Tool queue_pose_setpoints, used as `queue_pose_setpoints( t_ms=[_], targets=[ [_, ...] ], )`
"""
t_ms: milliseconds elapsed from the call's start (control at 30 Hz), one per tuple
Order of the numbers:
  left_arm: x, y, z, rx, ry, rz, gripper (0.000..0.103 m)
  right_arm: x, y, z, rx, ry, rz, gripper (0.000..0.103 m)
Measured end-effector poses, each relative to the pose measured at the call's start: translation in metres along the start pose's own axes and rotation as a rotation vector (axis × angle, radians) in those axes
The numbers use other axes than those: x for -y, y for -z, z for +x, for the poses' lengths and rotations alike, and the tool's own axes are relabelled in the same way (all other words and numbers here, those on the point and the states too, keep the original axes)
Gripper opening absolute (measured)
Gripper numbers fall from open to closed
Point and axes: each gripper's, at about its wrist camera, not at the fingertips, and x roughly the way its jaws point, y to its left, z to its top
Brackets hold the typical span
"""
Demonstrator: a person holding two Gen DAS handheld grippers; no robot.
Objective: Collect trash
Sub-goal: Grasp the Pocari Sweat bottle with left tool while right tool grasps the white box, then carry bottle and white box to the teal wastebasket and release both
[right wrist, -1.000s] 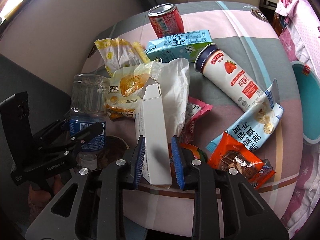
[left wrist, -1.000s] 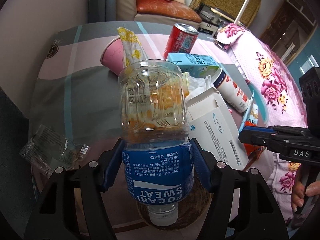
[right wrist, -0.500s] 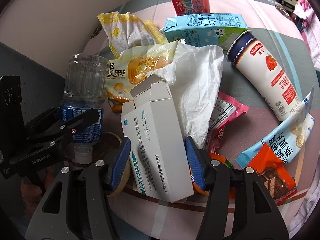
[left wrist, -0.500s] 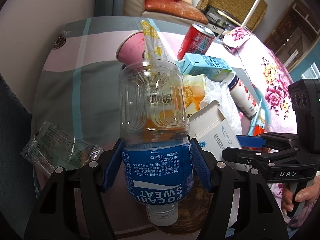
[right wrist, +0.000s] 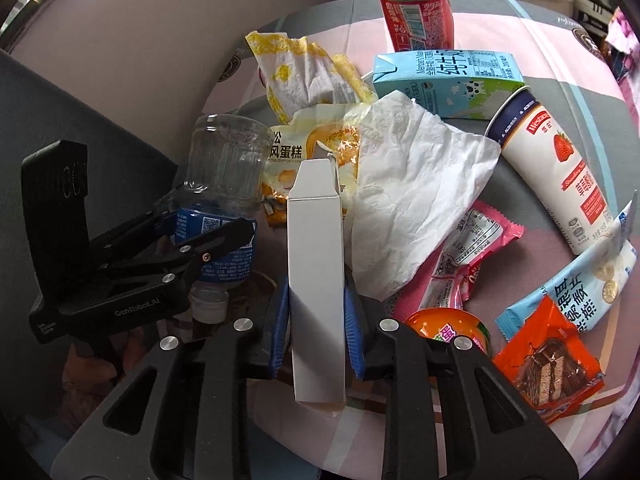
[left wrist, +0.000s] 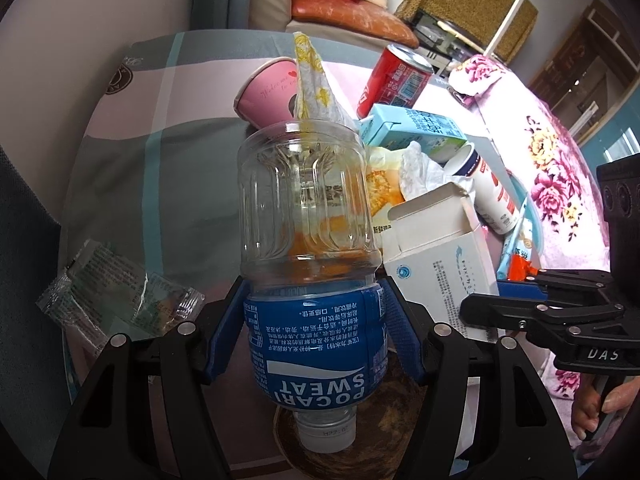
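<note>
The left gripper (left wrist: 314,332) clamps an empty plastic bottle (left wrist: 308,248) by its blue label, cap end down, over a brown basket (left wrist: 400,408). The right gripper (right wrist: 316,320) is closing its jaws on a white cardboard box (right wrist: 316,280), held on edge by its narrow sides, the blue pads (right wrist: 278,328) pressing both faces. The box stands just beside the bottle. Behind them on the checked tablecloth (right wrist: 560,92) lie a crumpled tissue (right wrist: 416,188), a milk carton (right wrist: 444,76), a red can (right wrist: 418,16) and a yoghurt cup (right wrist: 556,168).
</note>
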Motion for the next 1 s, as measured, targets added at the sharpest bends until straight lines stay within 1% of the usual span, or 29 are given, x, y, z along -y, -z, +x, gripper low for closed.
queue_pose_setpoints(
  t_ms=[100, 200, 367, 467, 600, 767, 1000],
  targets=[
    [0.008, -0.002, -0.006, 0.013, -0.001, 0.013, 0.067, -0.001, 0.000, -0.020, 0.050, 0.002, 0.006, 0.024],
    [0.017, -0.005, -0.012, 0.029, 0.003, 0.019, 0.067, 0.009, 0.002, -0.042, 0.104, 0.015, 0.037, 0.024],
    [0.042, -0.013, -0.023, 0.056, 0.021, 0.059, 0.067, 0.034, 0.006, -0.078, 0.187, 0.028, 0.098, 0.024],
    [0.064, -0.021, -0.023, 0.056, 0.033, 0.095, 0.067, 0.055, 0.006, -0.095, 0.244, 0.044, 0.132, 0.024],
    [0.098, -0.035, -0.013, 0.043, 0.039, 0.157, 0.067, 0.085, 0.013, -0.125, 0.321, 0.064, 0.185, 0.024],
    [0.149, -0.052, 0.005, 0.019, 0.065, 0.238, 0.067, 0.127, 0.024, -0.158, 0.414, 0.098, 0.245, 0.024],
    [0.235, -0.080, 0.034, -0.013, 0.094, 0.361, 0.067, 0.201, 0.048, -0.197, 0.529, 0.149, 0.379, 0.024]
  ],
)
